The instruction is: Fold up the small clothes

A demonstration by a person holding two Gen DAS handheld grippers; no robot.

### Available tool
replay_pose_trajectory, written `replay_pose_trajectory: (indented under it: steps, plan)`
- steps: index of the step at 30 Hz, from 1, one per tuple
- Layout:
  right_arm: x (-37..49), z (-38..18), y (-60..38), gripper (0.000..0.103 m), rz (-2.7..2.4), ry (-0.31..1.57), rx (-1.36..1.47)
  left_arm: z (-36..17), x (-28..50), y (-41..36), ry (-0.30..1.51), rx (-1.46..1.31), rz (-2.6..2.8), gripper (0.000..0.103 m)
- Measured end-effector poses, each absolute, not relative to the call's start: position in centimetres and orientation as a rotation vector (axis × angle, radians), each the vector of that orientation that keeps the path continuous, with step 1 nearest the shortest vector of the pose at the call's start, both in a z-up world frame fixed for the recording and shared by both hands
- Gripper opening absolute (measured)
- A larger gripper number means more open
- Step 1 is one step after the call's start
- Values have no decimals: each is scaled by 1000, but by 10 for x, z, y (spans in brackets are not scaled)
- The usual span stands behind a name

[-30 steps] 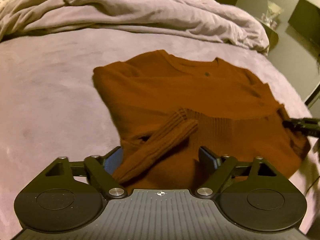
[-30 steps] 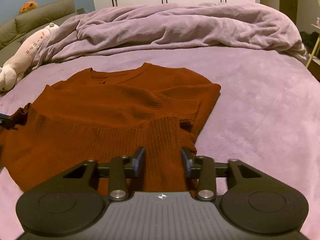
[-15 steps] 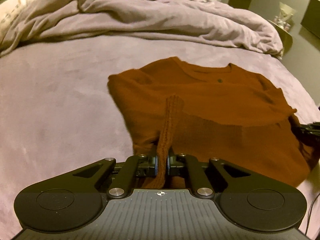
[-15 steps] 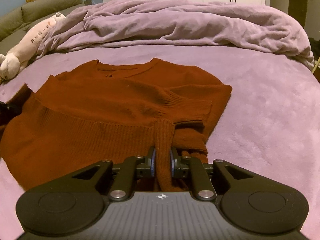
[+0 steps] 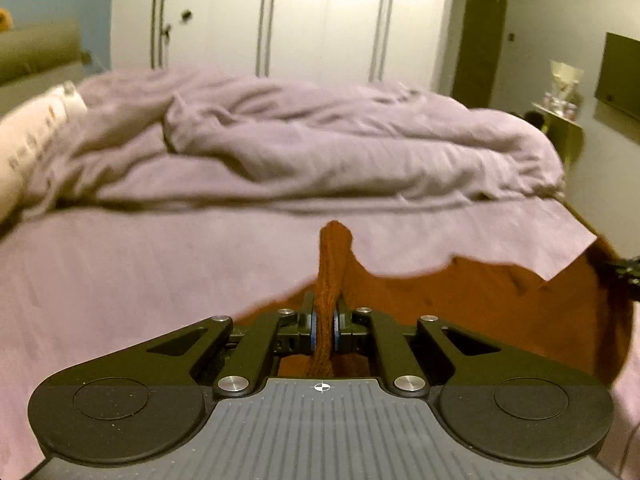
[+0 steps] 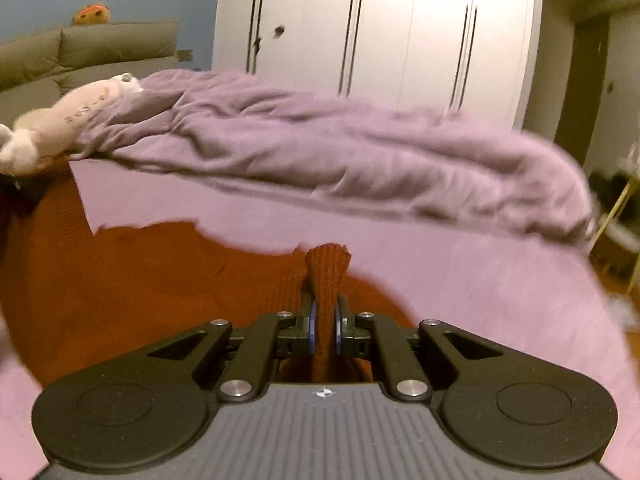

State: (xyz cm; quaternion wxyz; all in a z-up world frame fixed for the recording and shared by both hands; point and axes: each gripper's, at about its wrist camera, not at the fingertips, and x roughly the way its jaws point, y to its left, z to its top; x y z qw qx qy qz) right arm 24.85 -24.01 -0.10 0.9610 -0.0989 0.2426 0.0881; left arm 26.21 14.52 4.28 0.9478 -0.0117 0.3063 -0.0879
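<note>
A rust-brown knitted sweater (image 5: 480, 312) hangs lifted above the purple bed (image 5: 120, 280), stretched between both grippers. My left gripper (image 5: 325, 322) is shut on a ribbed fold of its hem, which sticks up between the blue pads. In the right wrist view the sweater (image 6: 140, 280) spreads to the left, and my right gripper (image 6: 325, 320) has its jaws closing tight on another ribbed fold of the hem, pads pressing on the knit. The right gripper's tip (image 5: 624, 270) shows at the left view's right edge. The sweater's lower part is hidden below the grippers.
A crumpled purple duvet (image 5: 320, 140) lies across the far side of the bed. A pale plush toy (image 6: 60, 120) rests at the far left. White wardrobe doors (image 6: 380, 40) stand behind. A small side table (image 5: 560, 120) is past the bed's right edge.
Both grippers closed on the sweater's hem, then rose and tilted up, lifting the hem off the bed. The views now look across the bed at the wardrobe.
</note>
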Motion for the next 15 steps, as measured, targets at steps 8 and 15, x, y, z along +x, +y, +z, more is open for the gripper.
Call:
replay_pose_trajectory:
  steps: [8,15]
  plan:
    - [349,-25,-226,8,5,514,-181,-9,345,140,693,-25,8,9]
    - [384,-90,-215,8,-16,663,-187,-72,363,139,828,11,48,9]
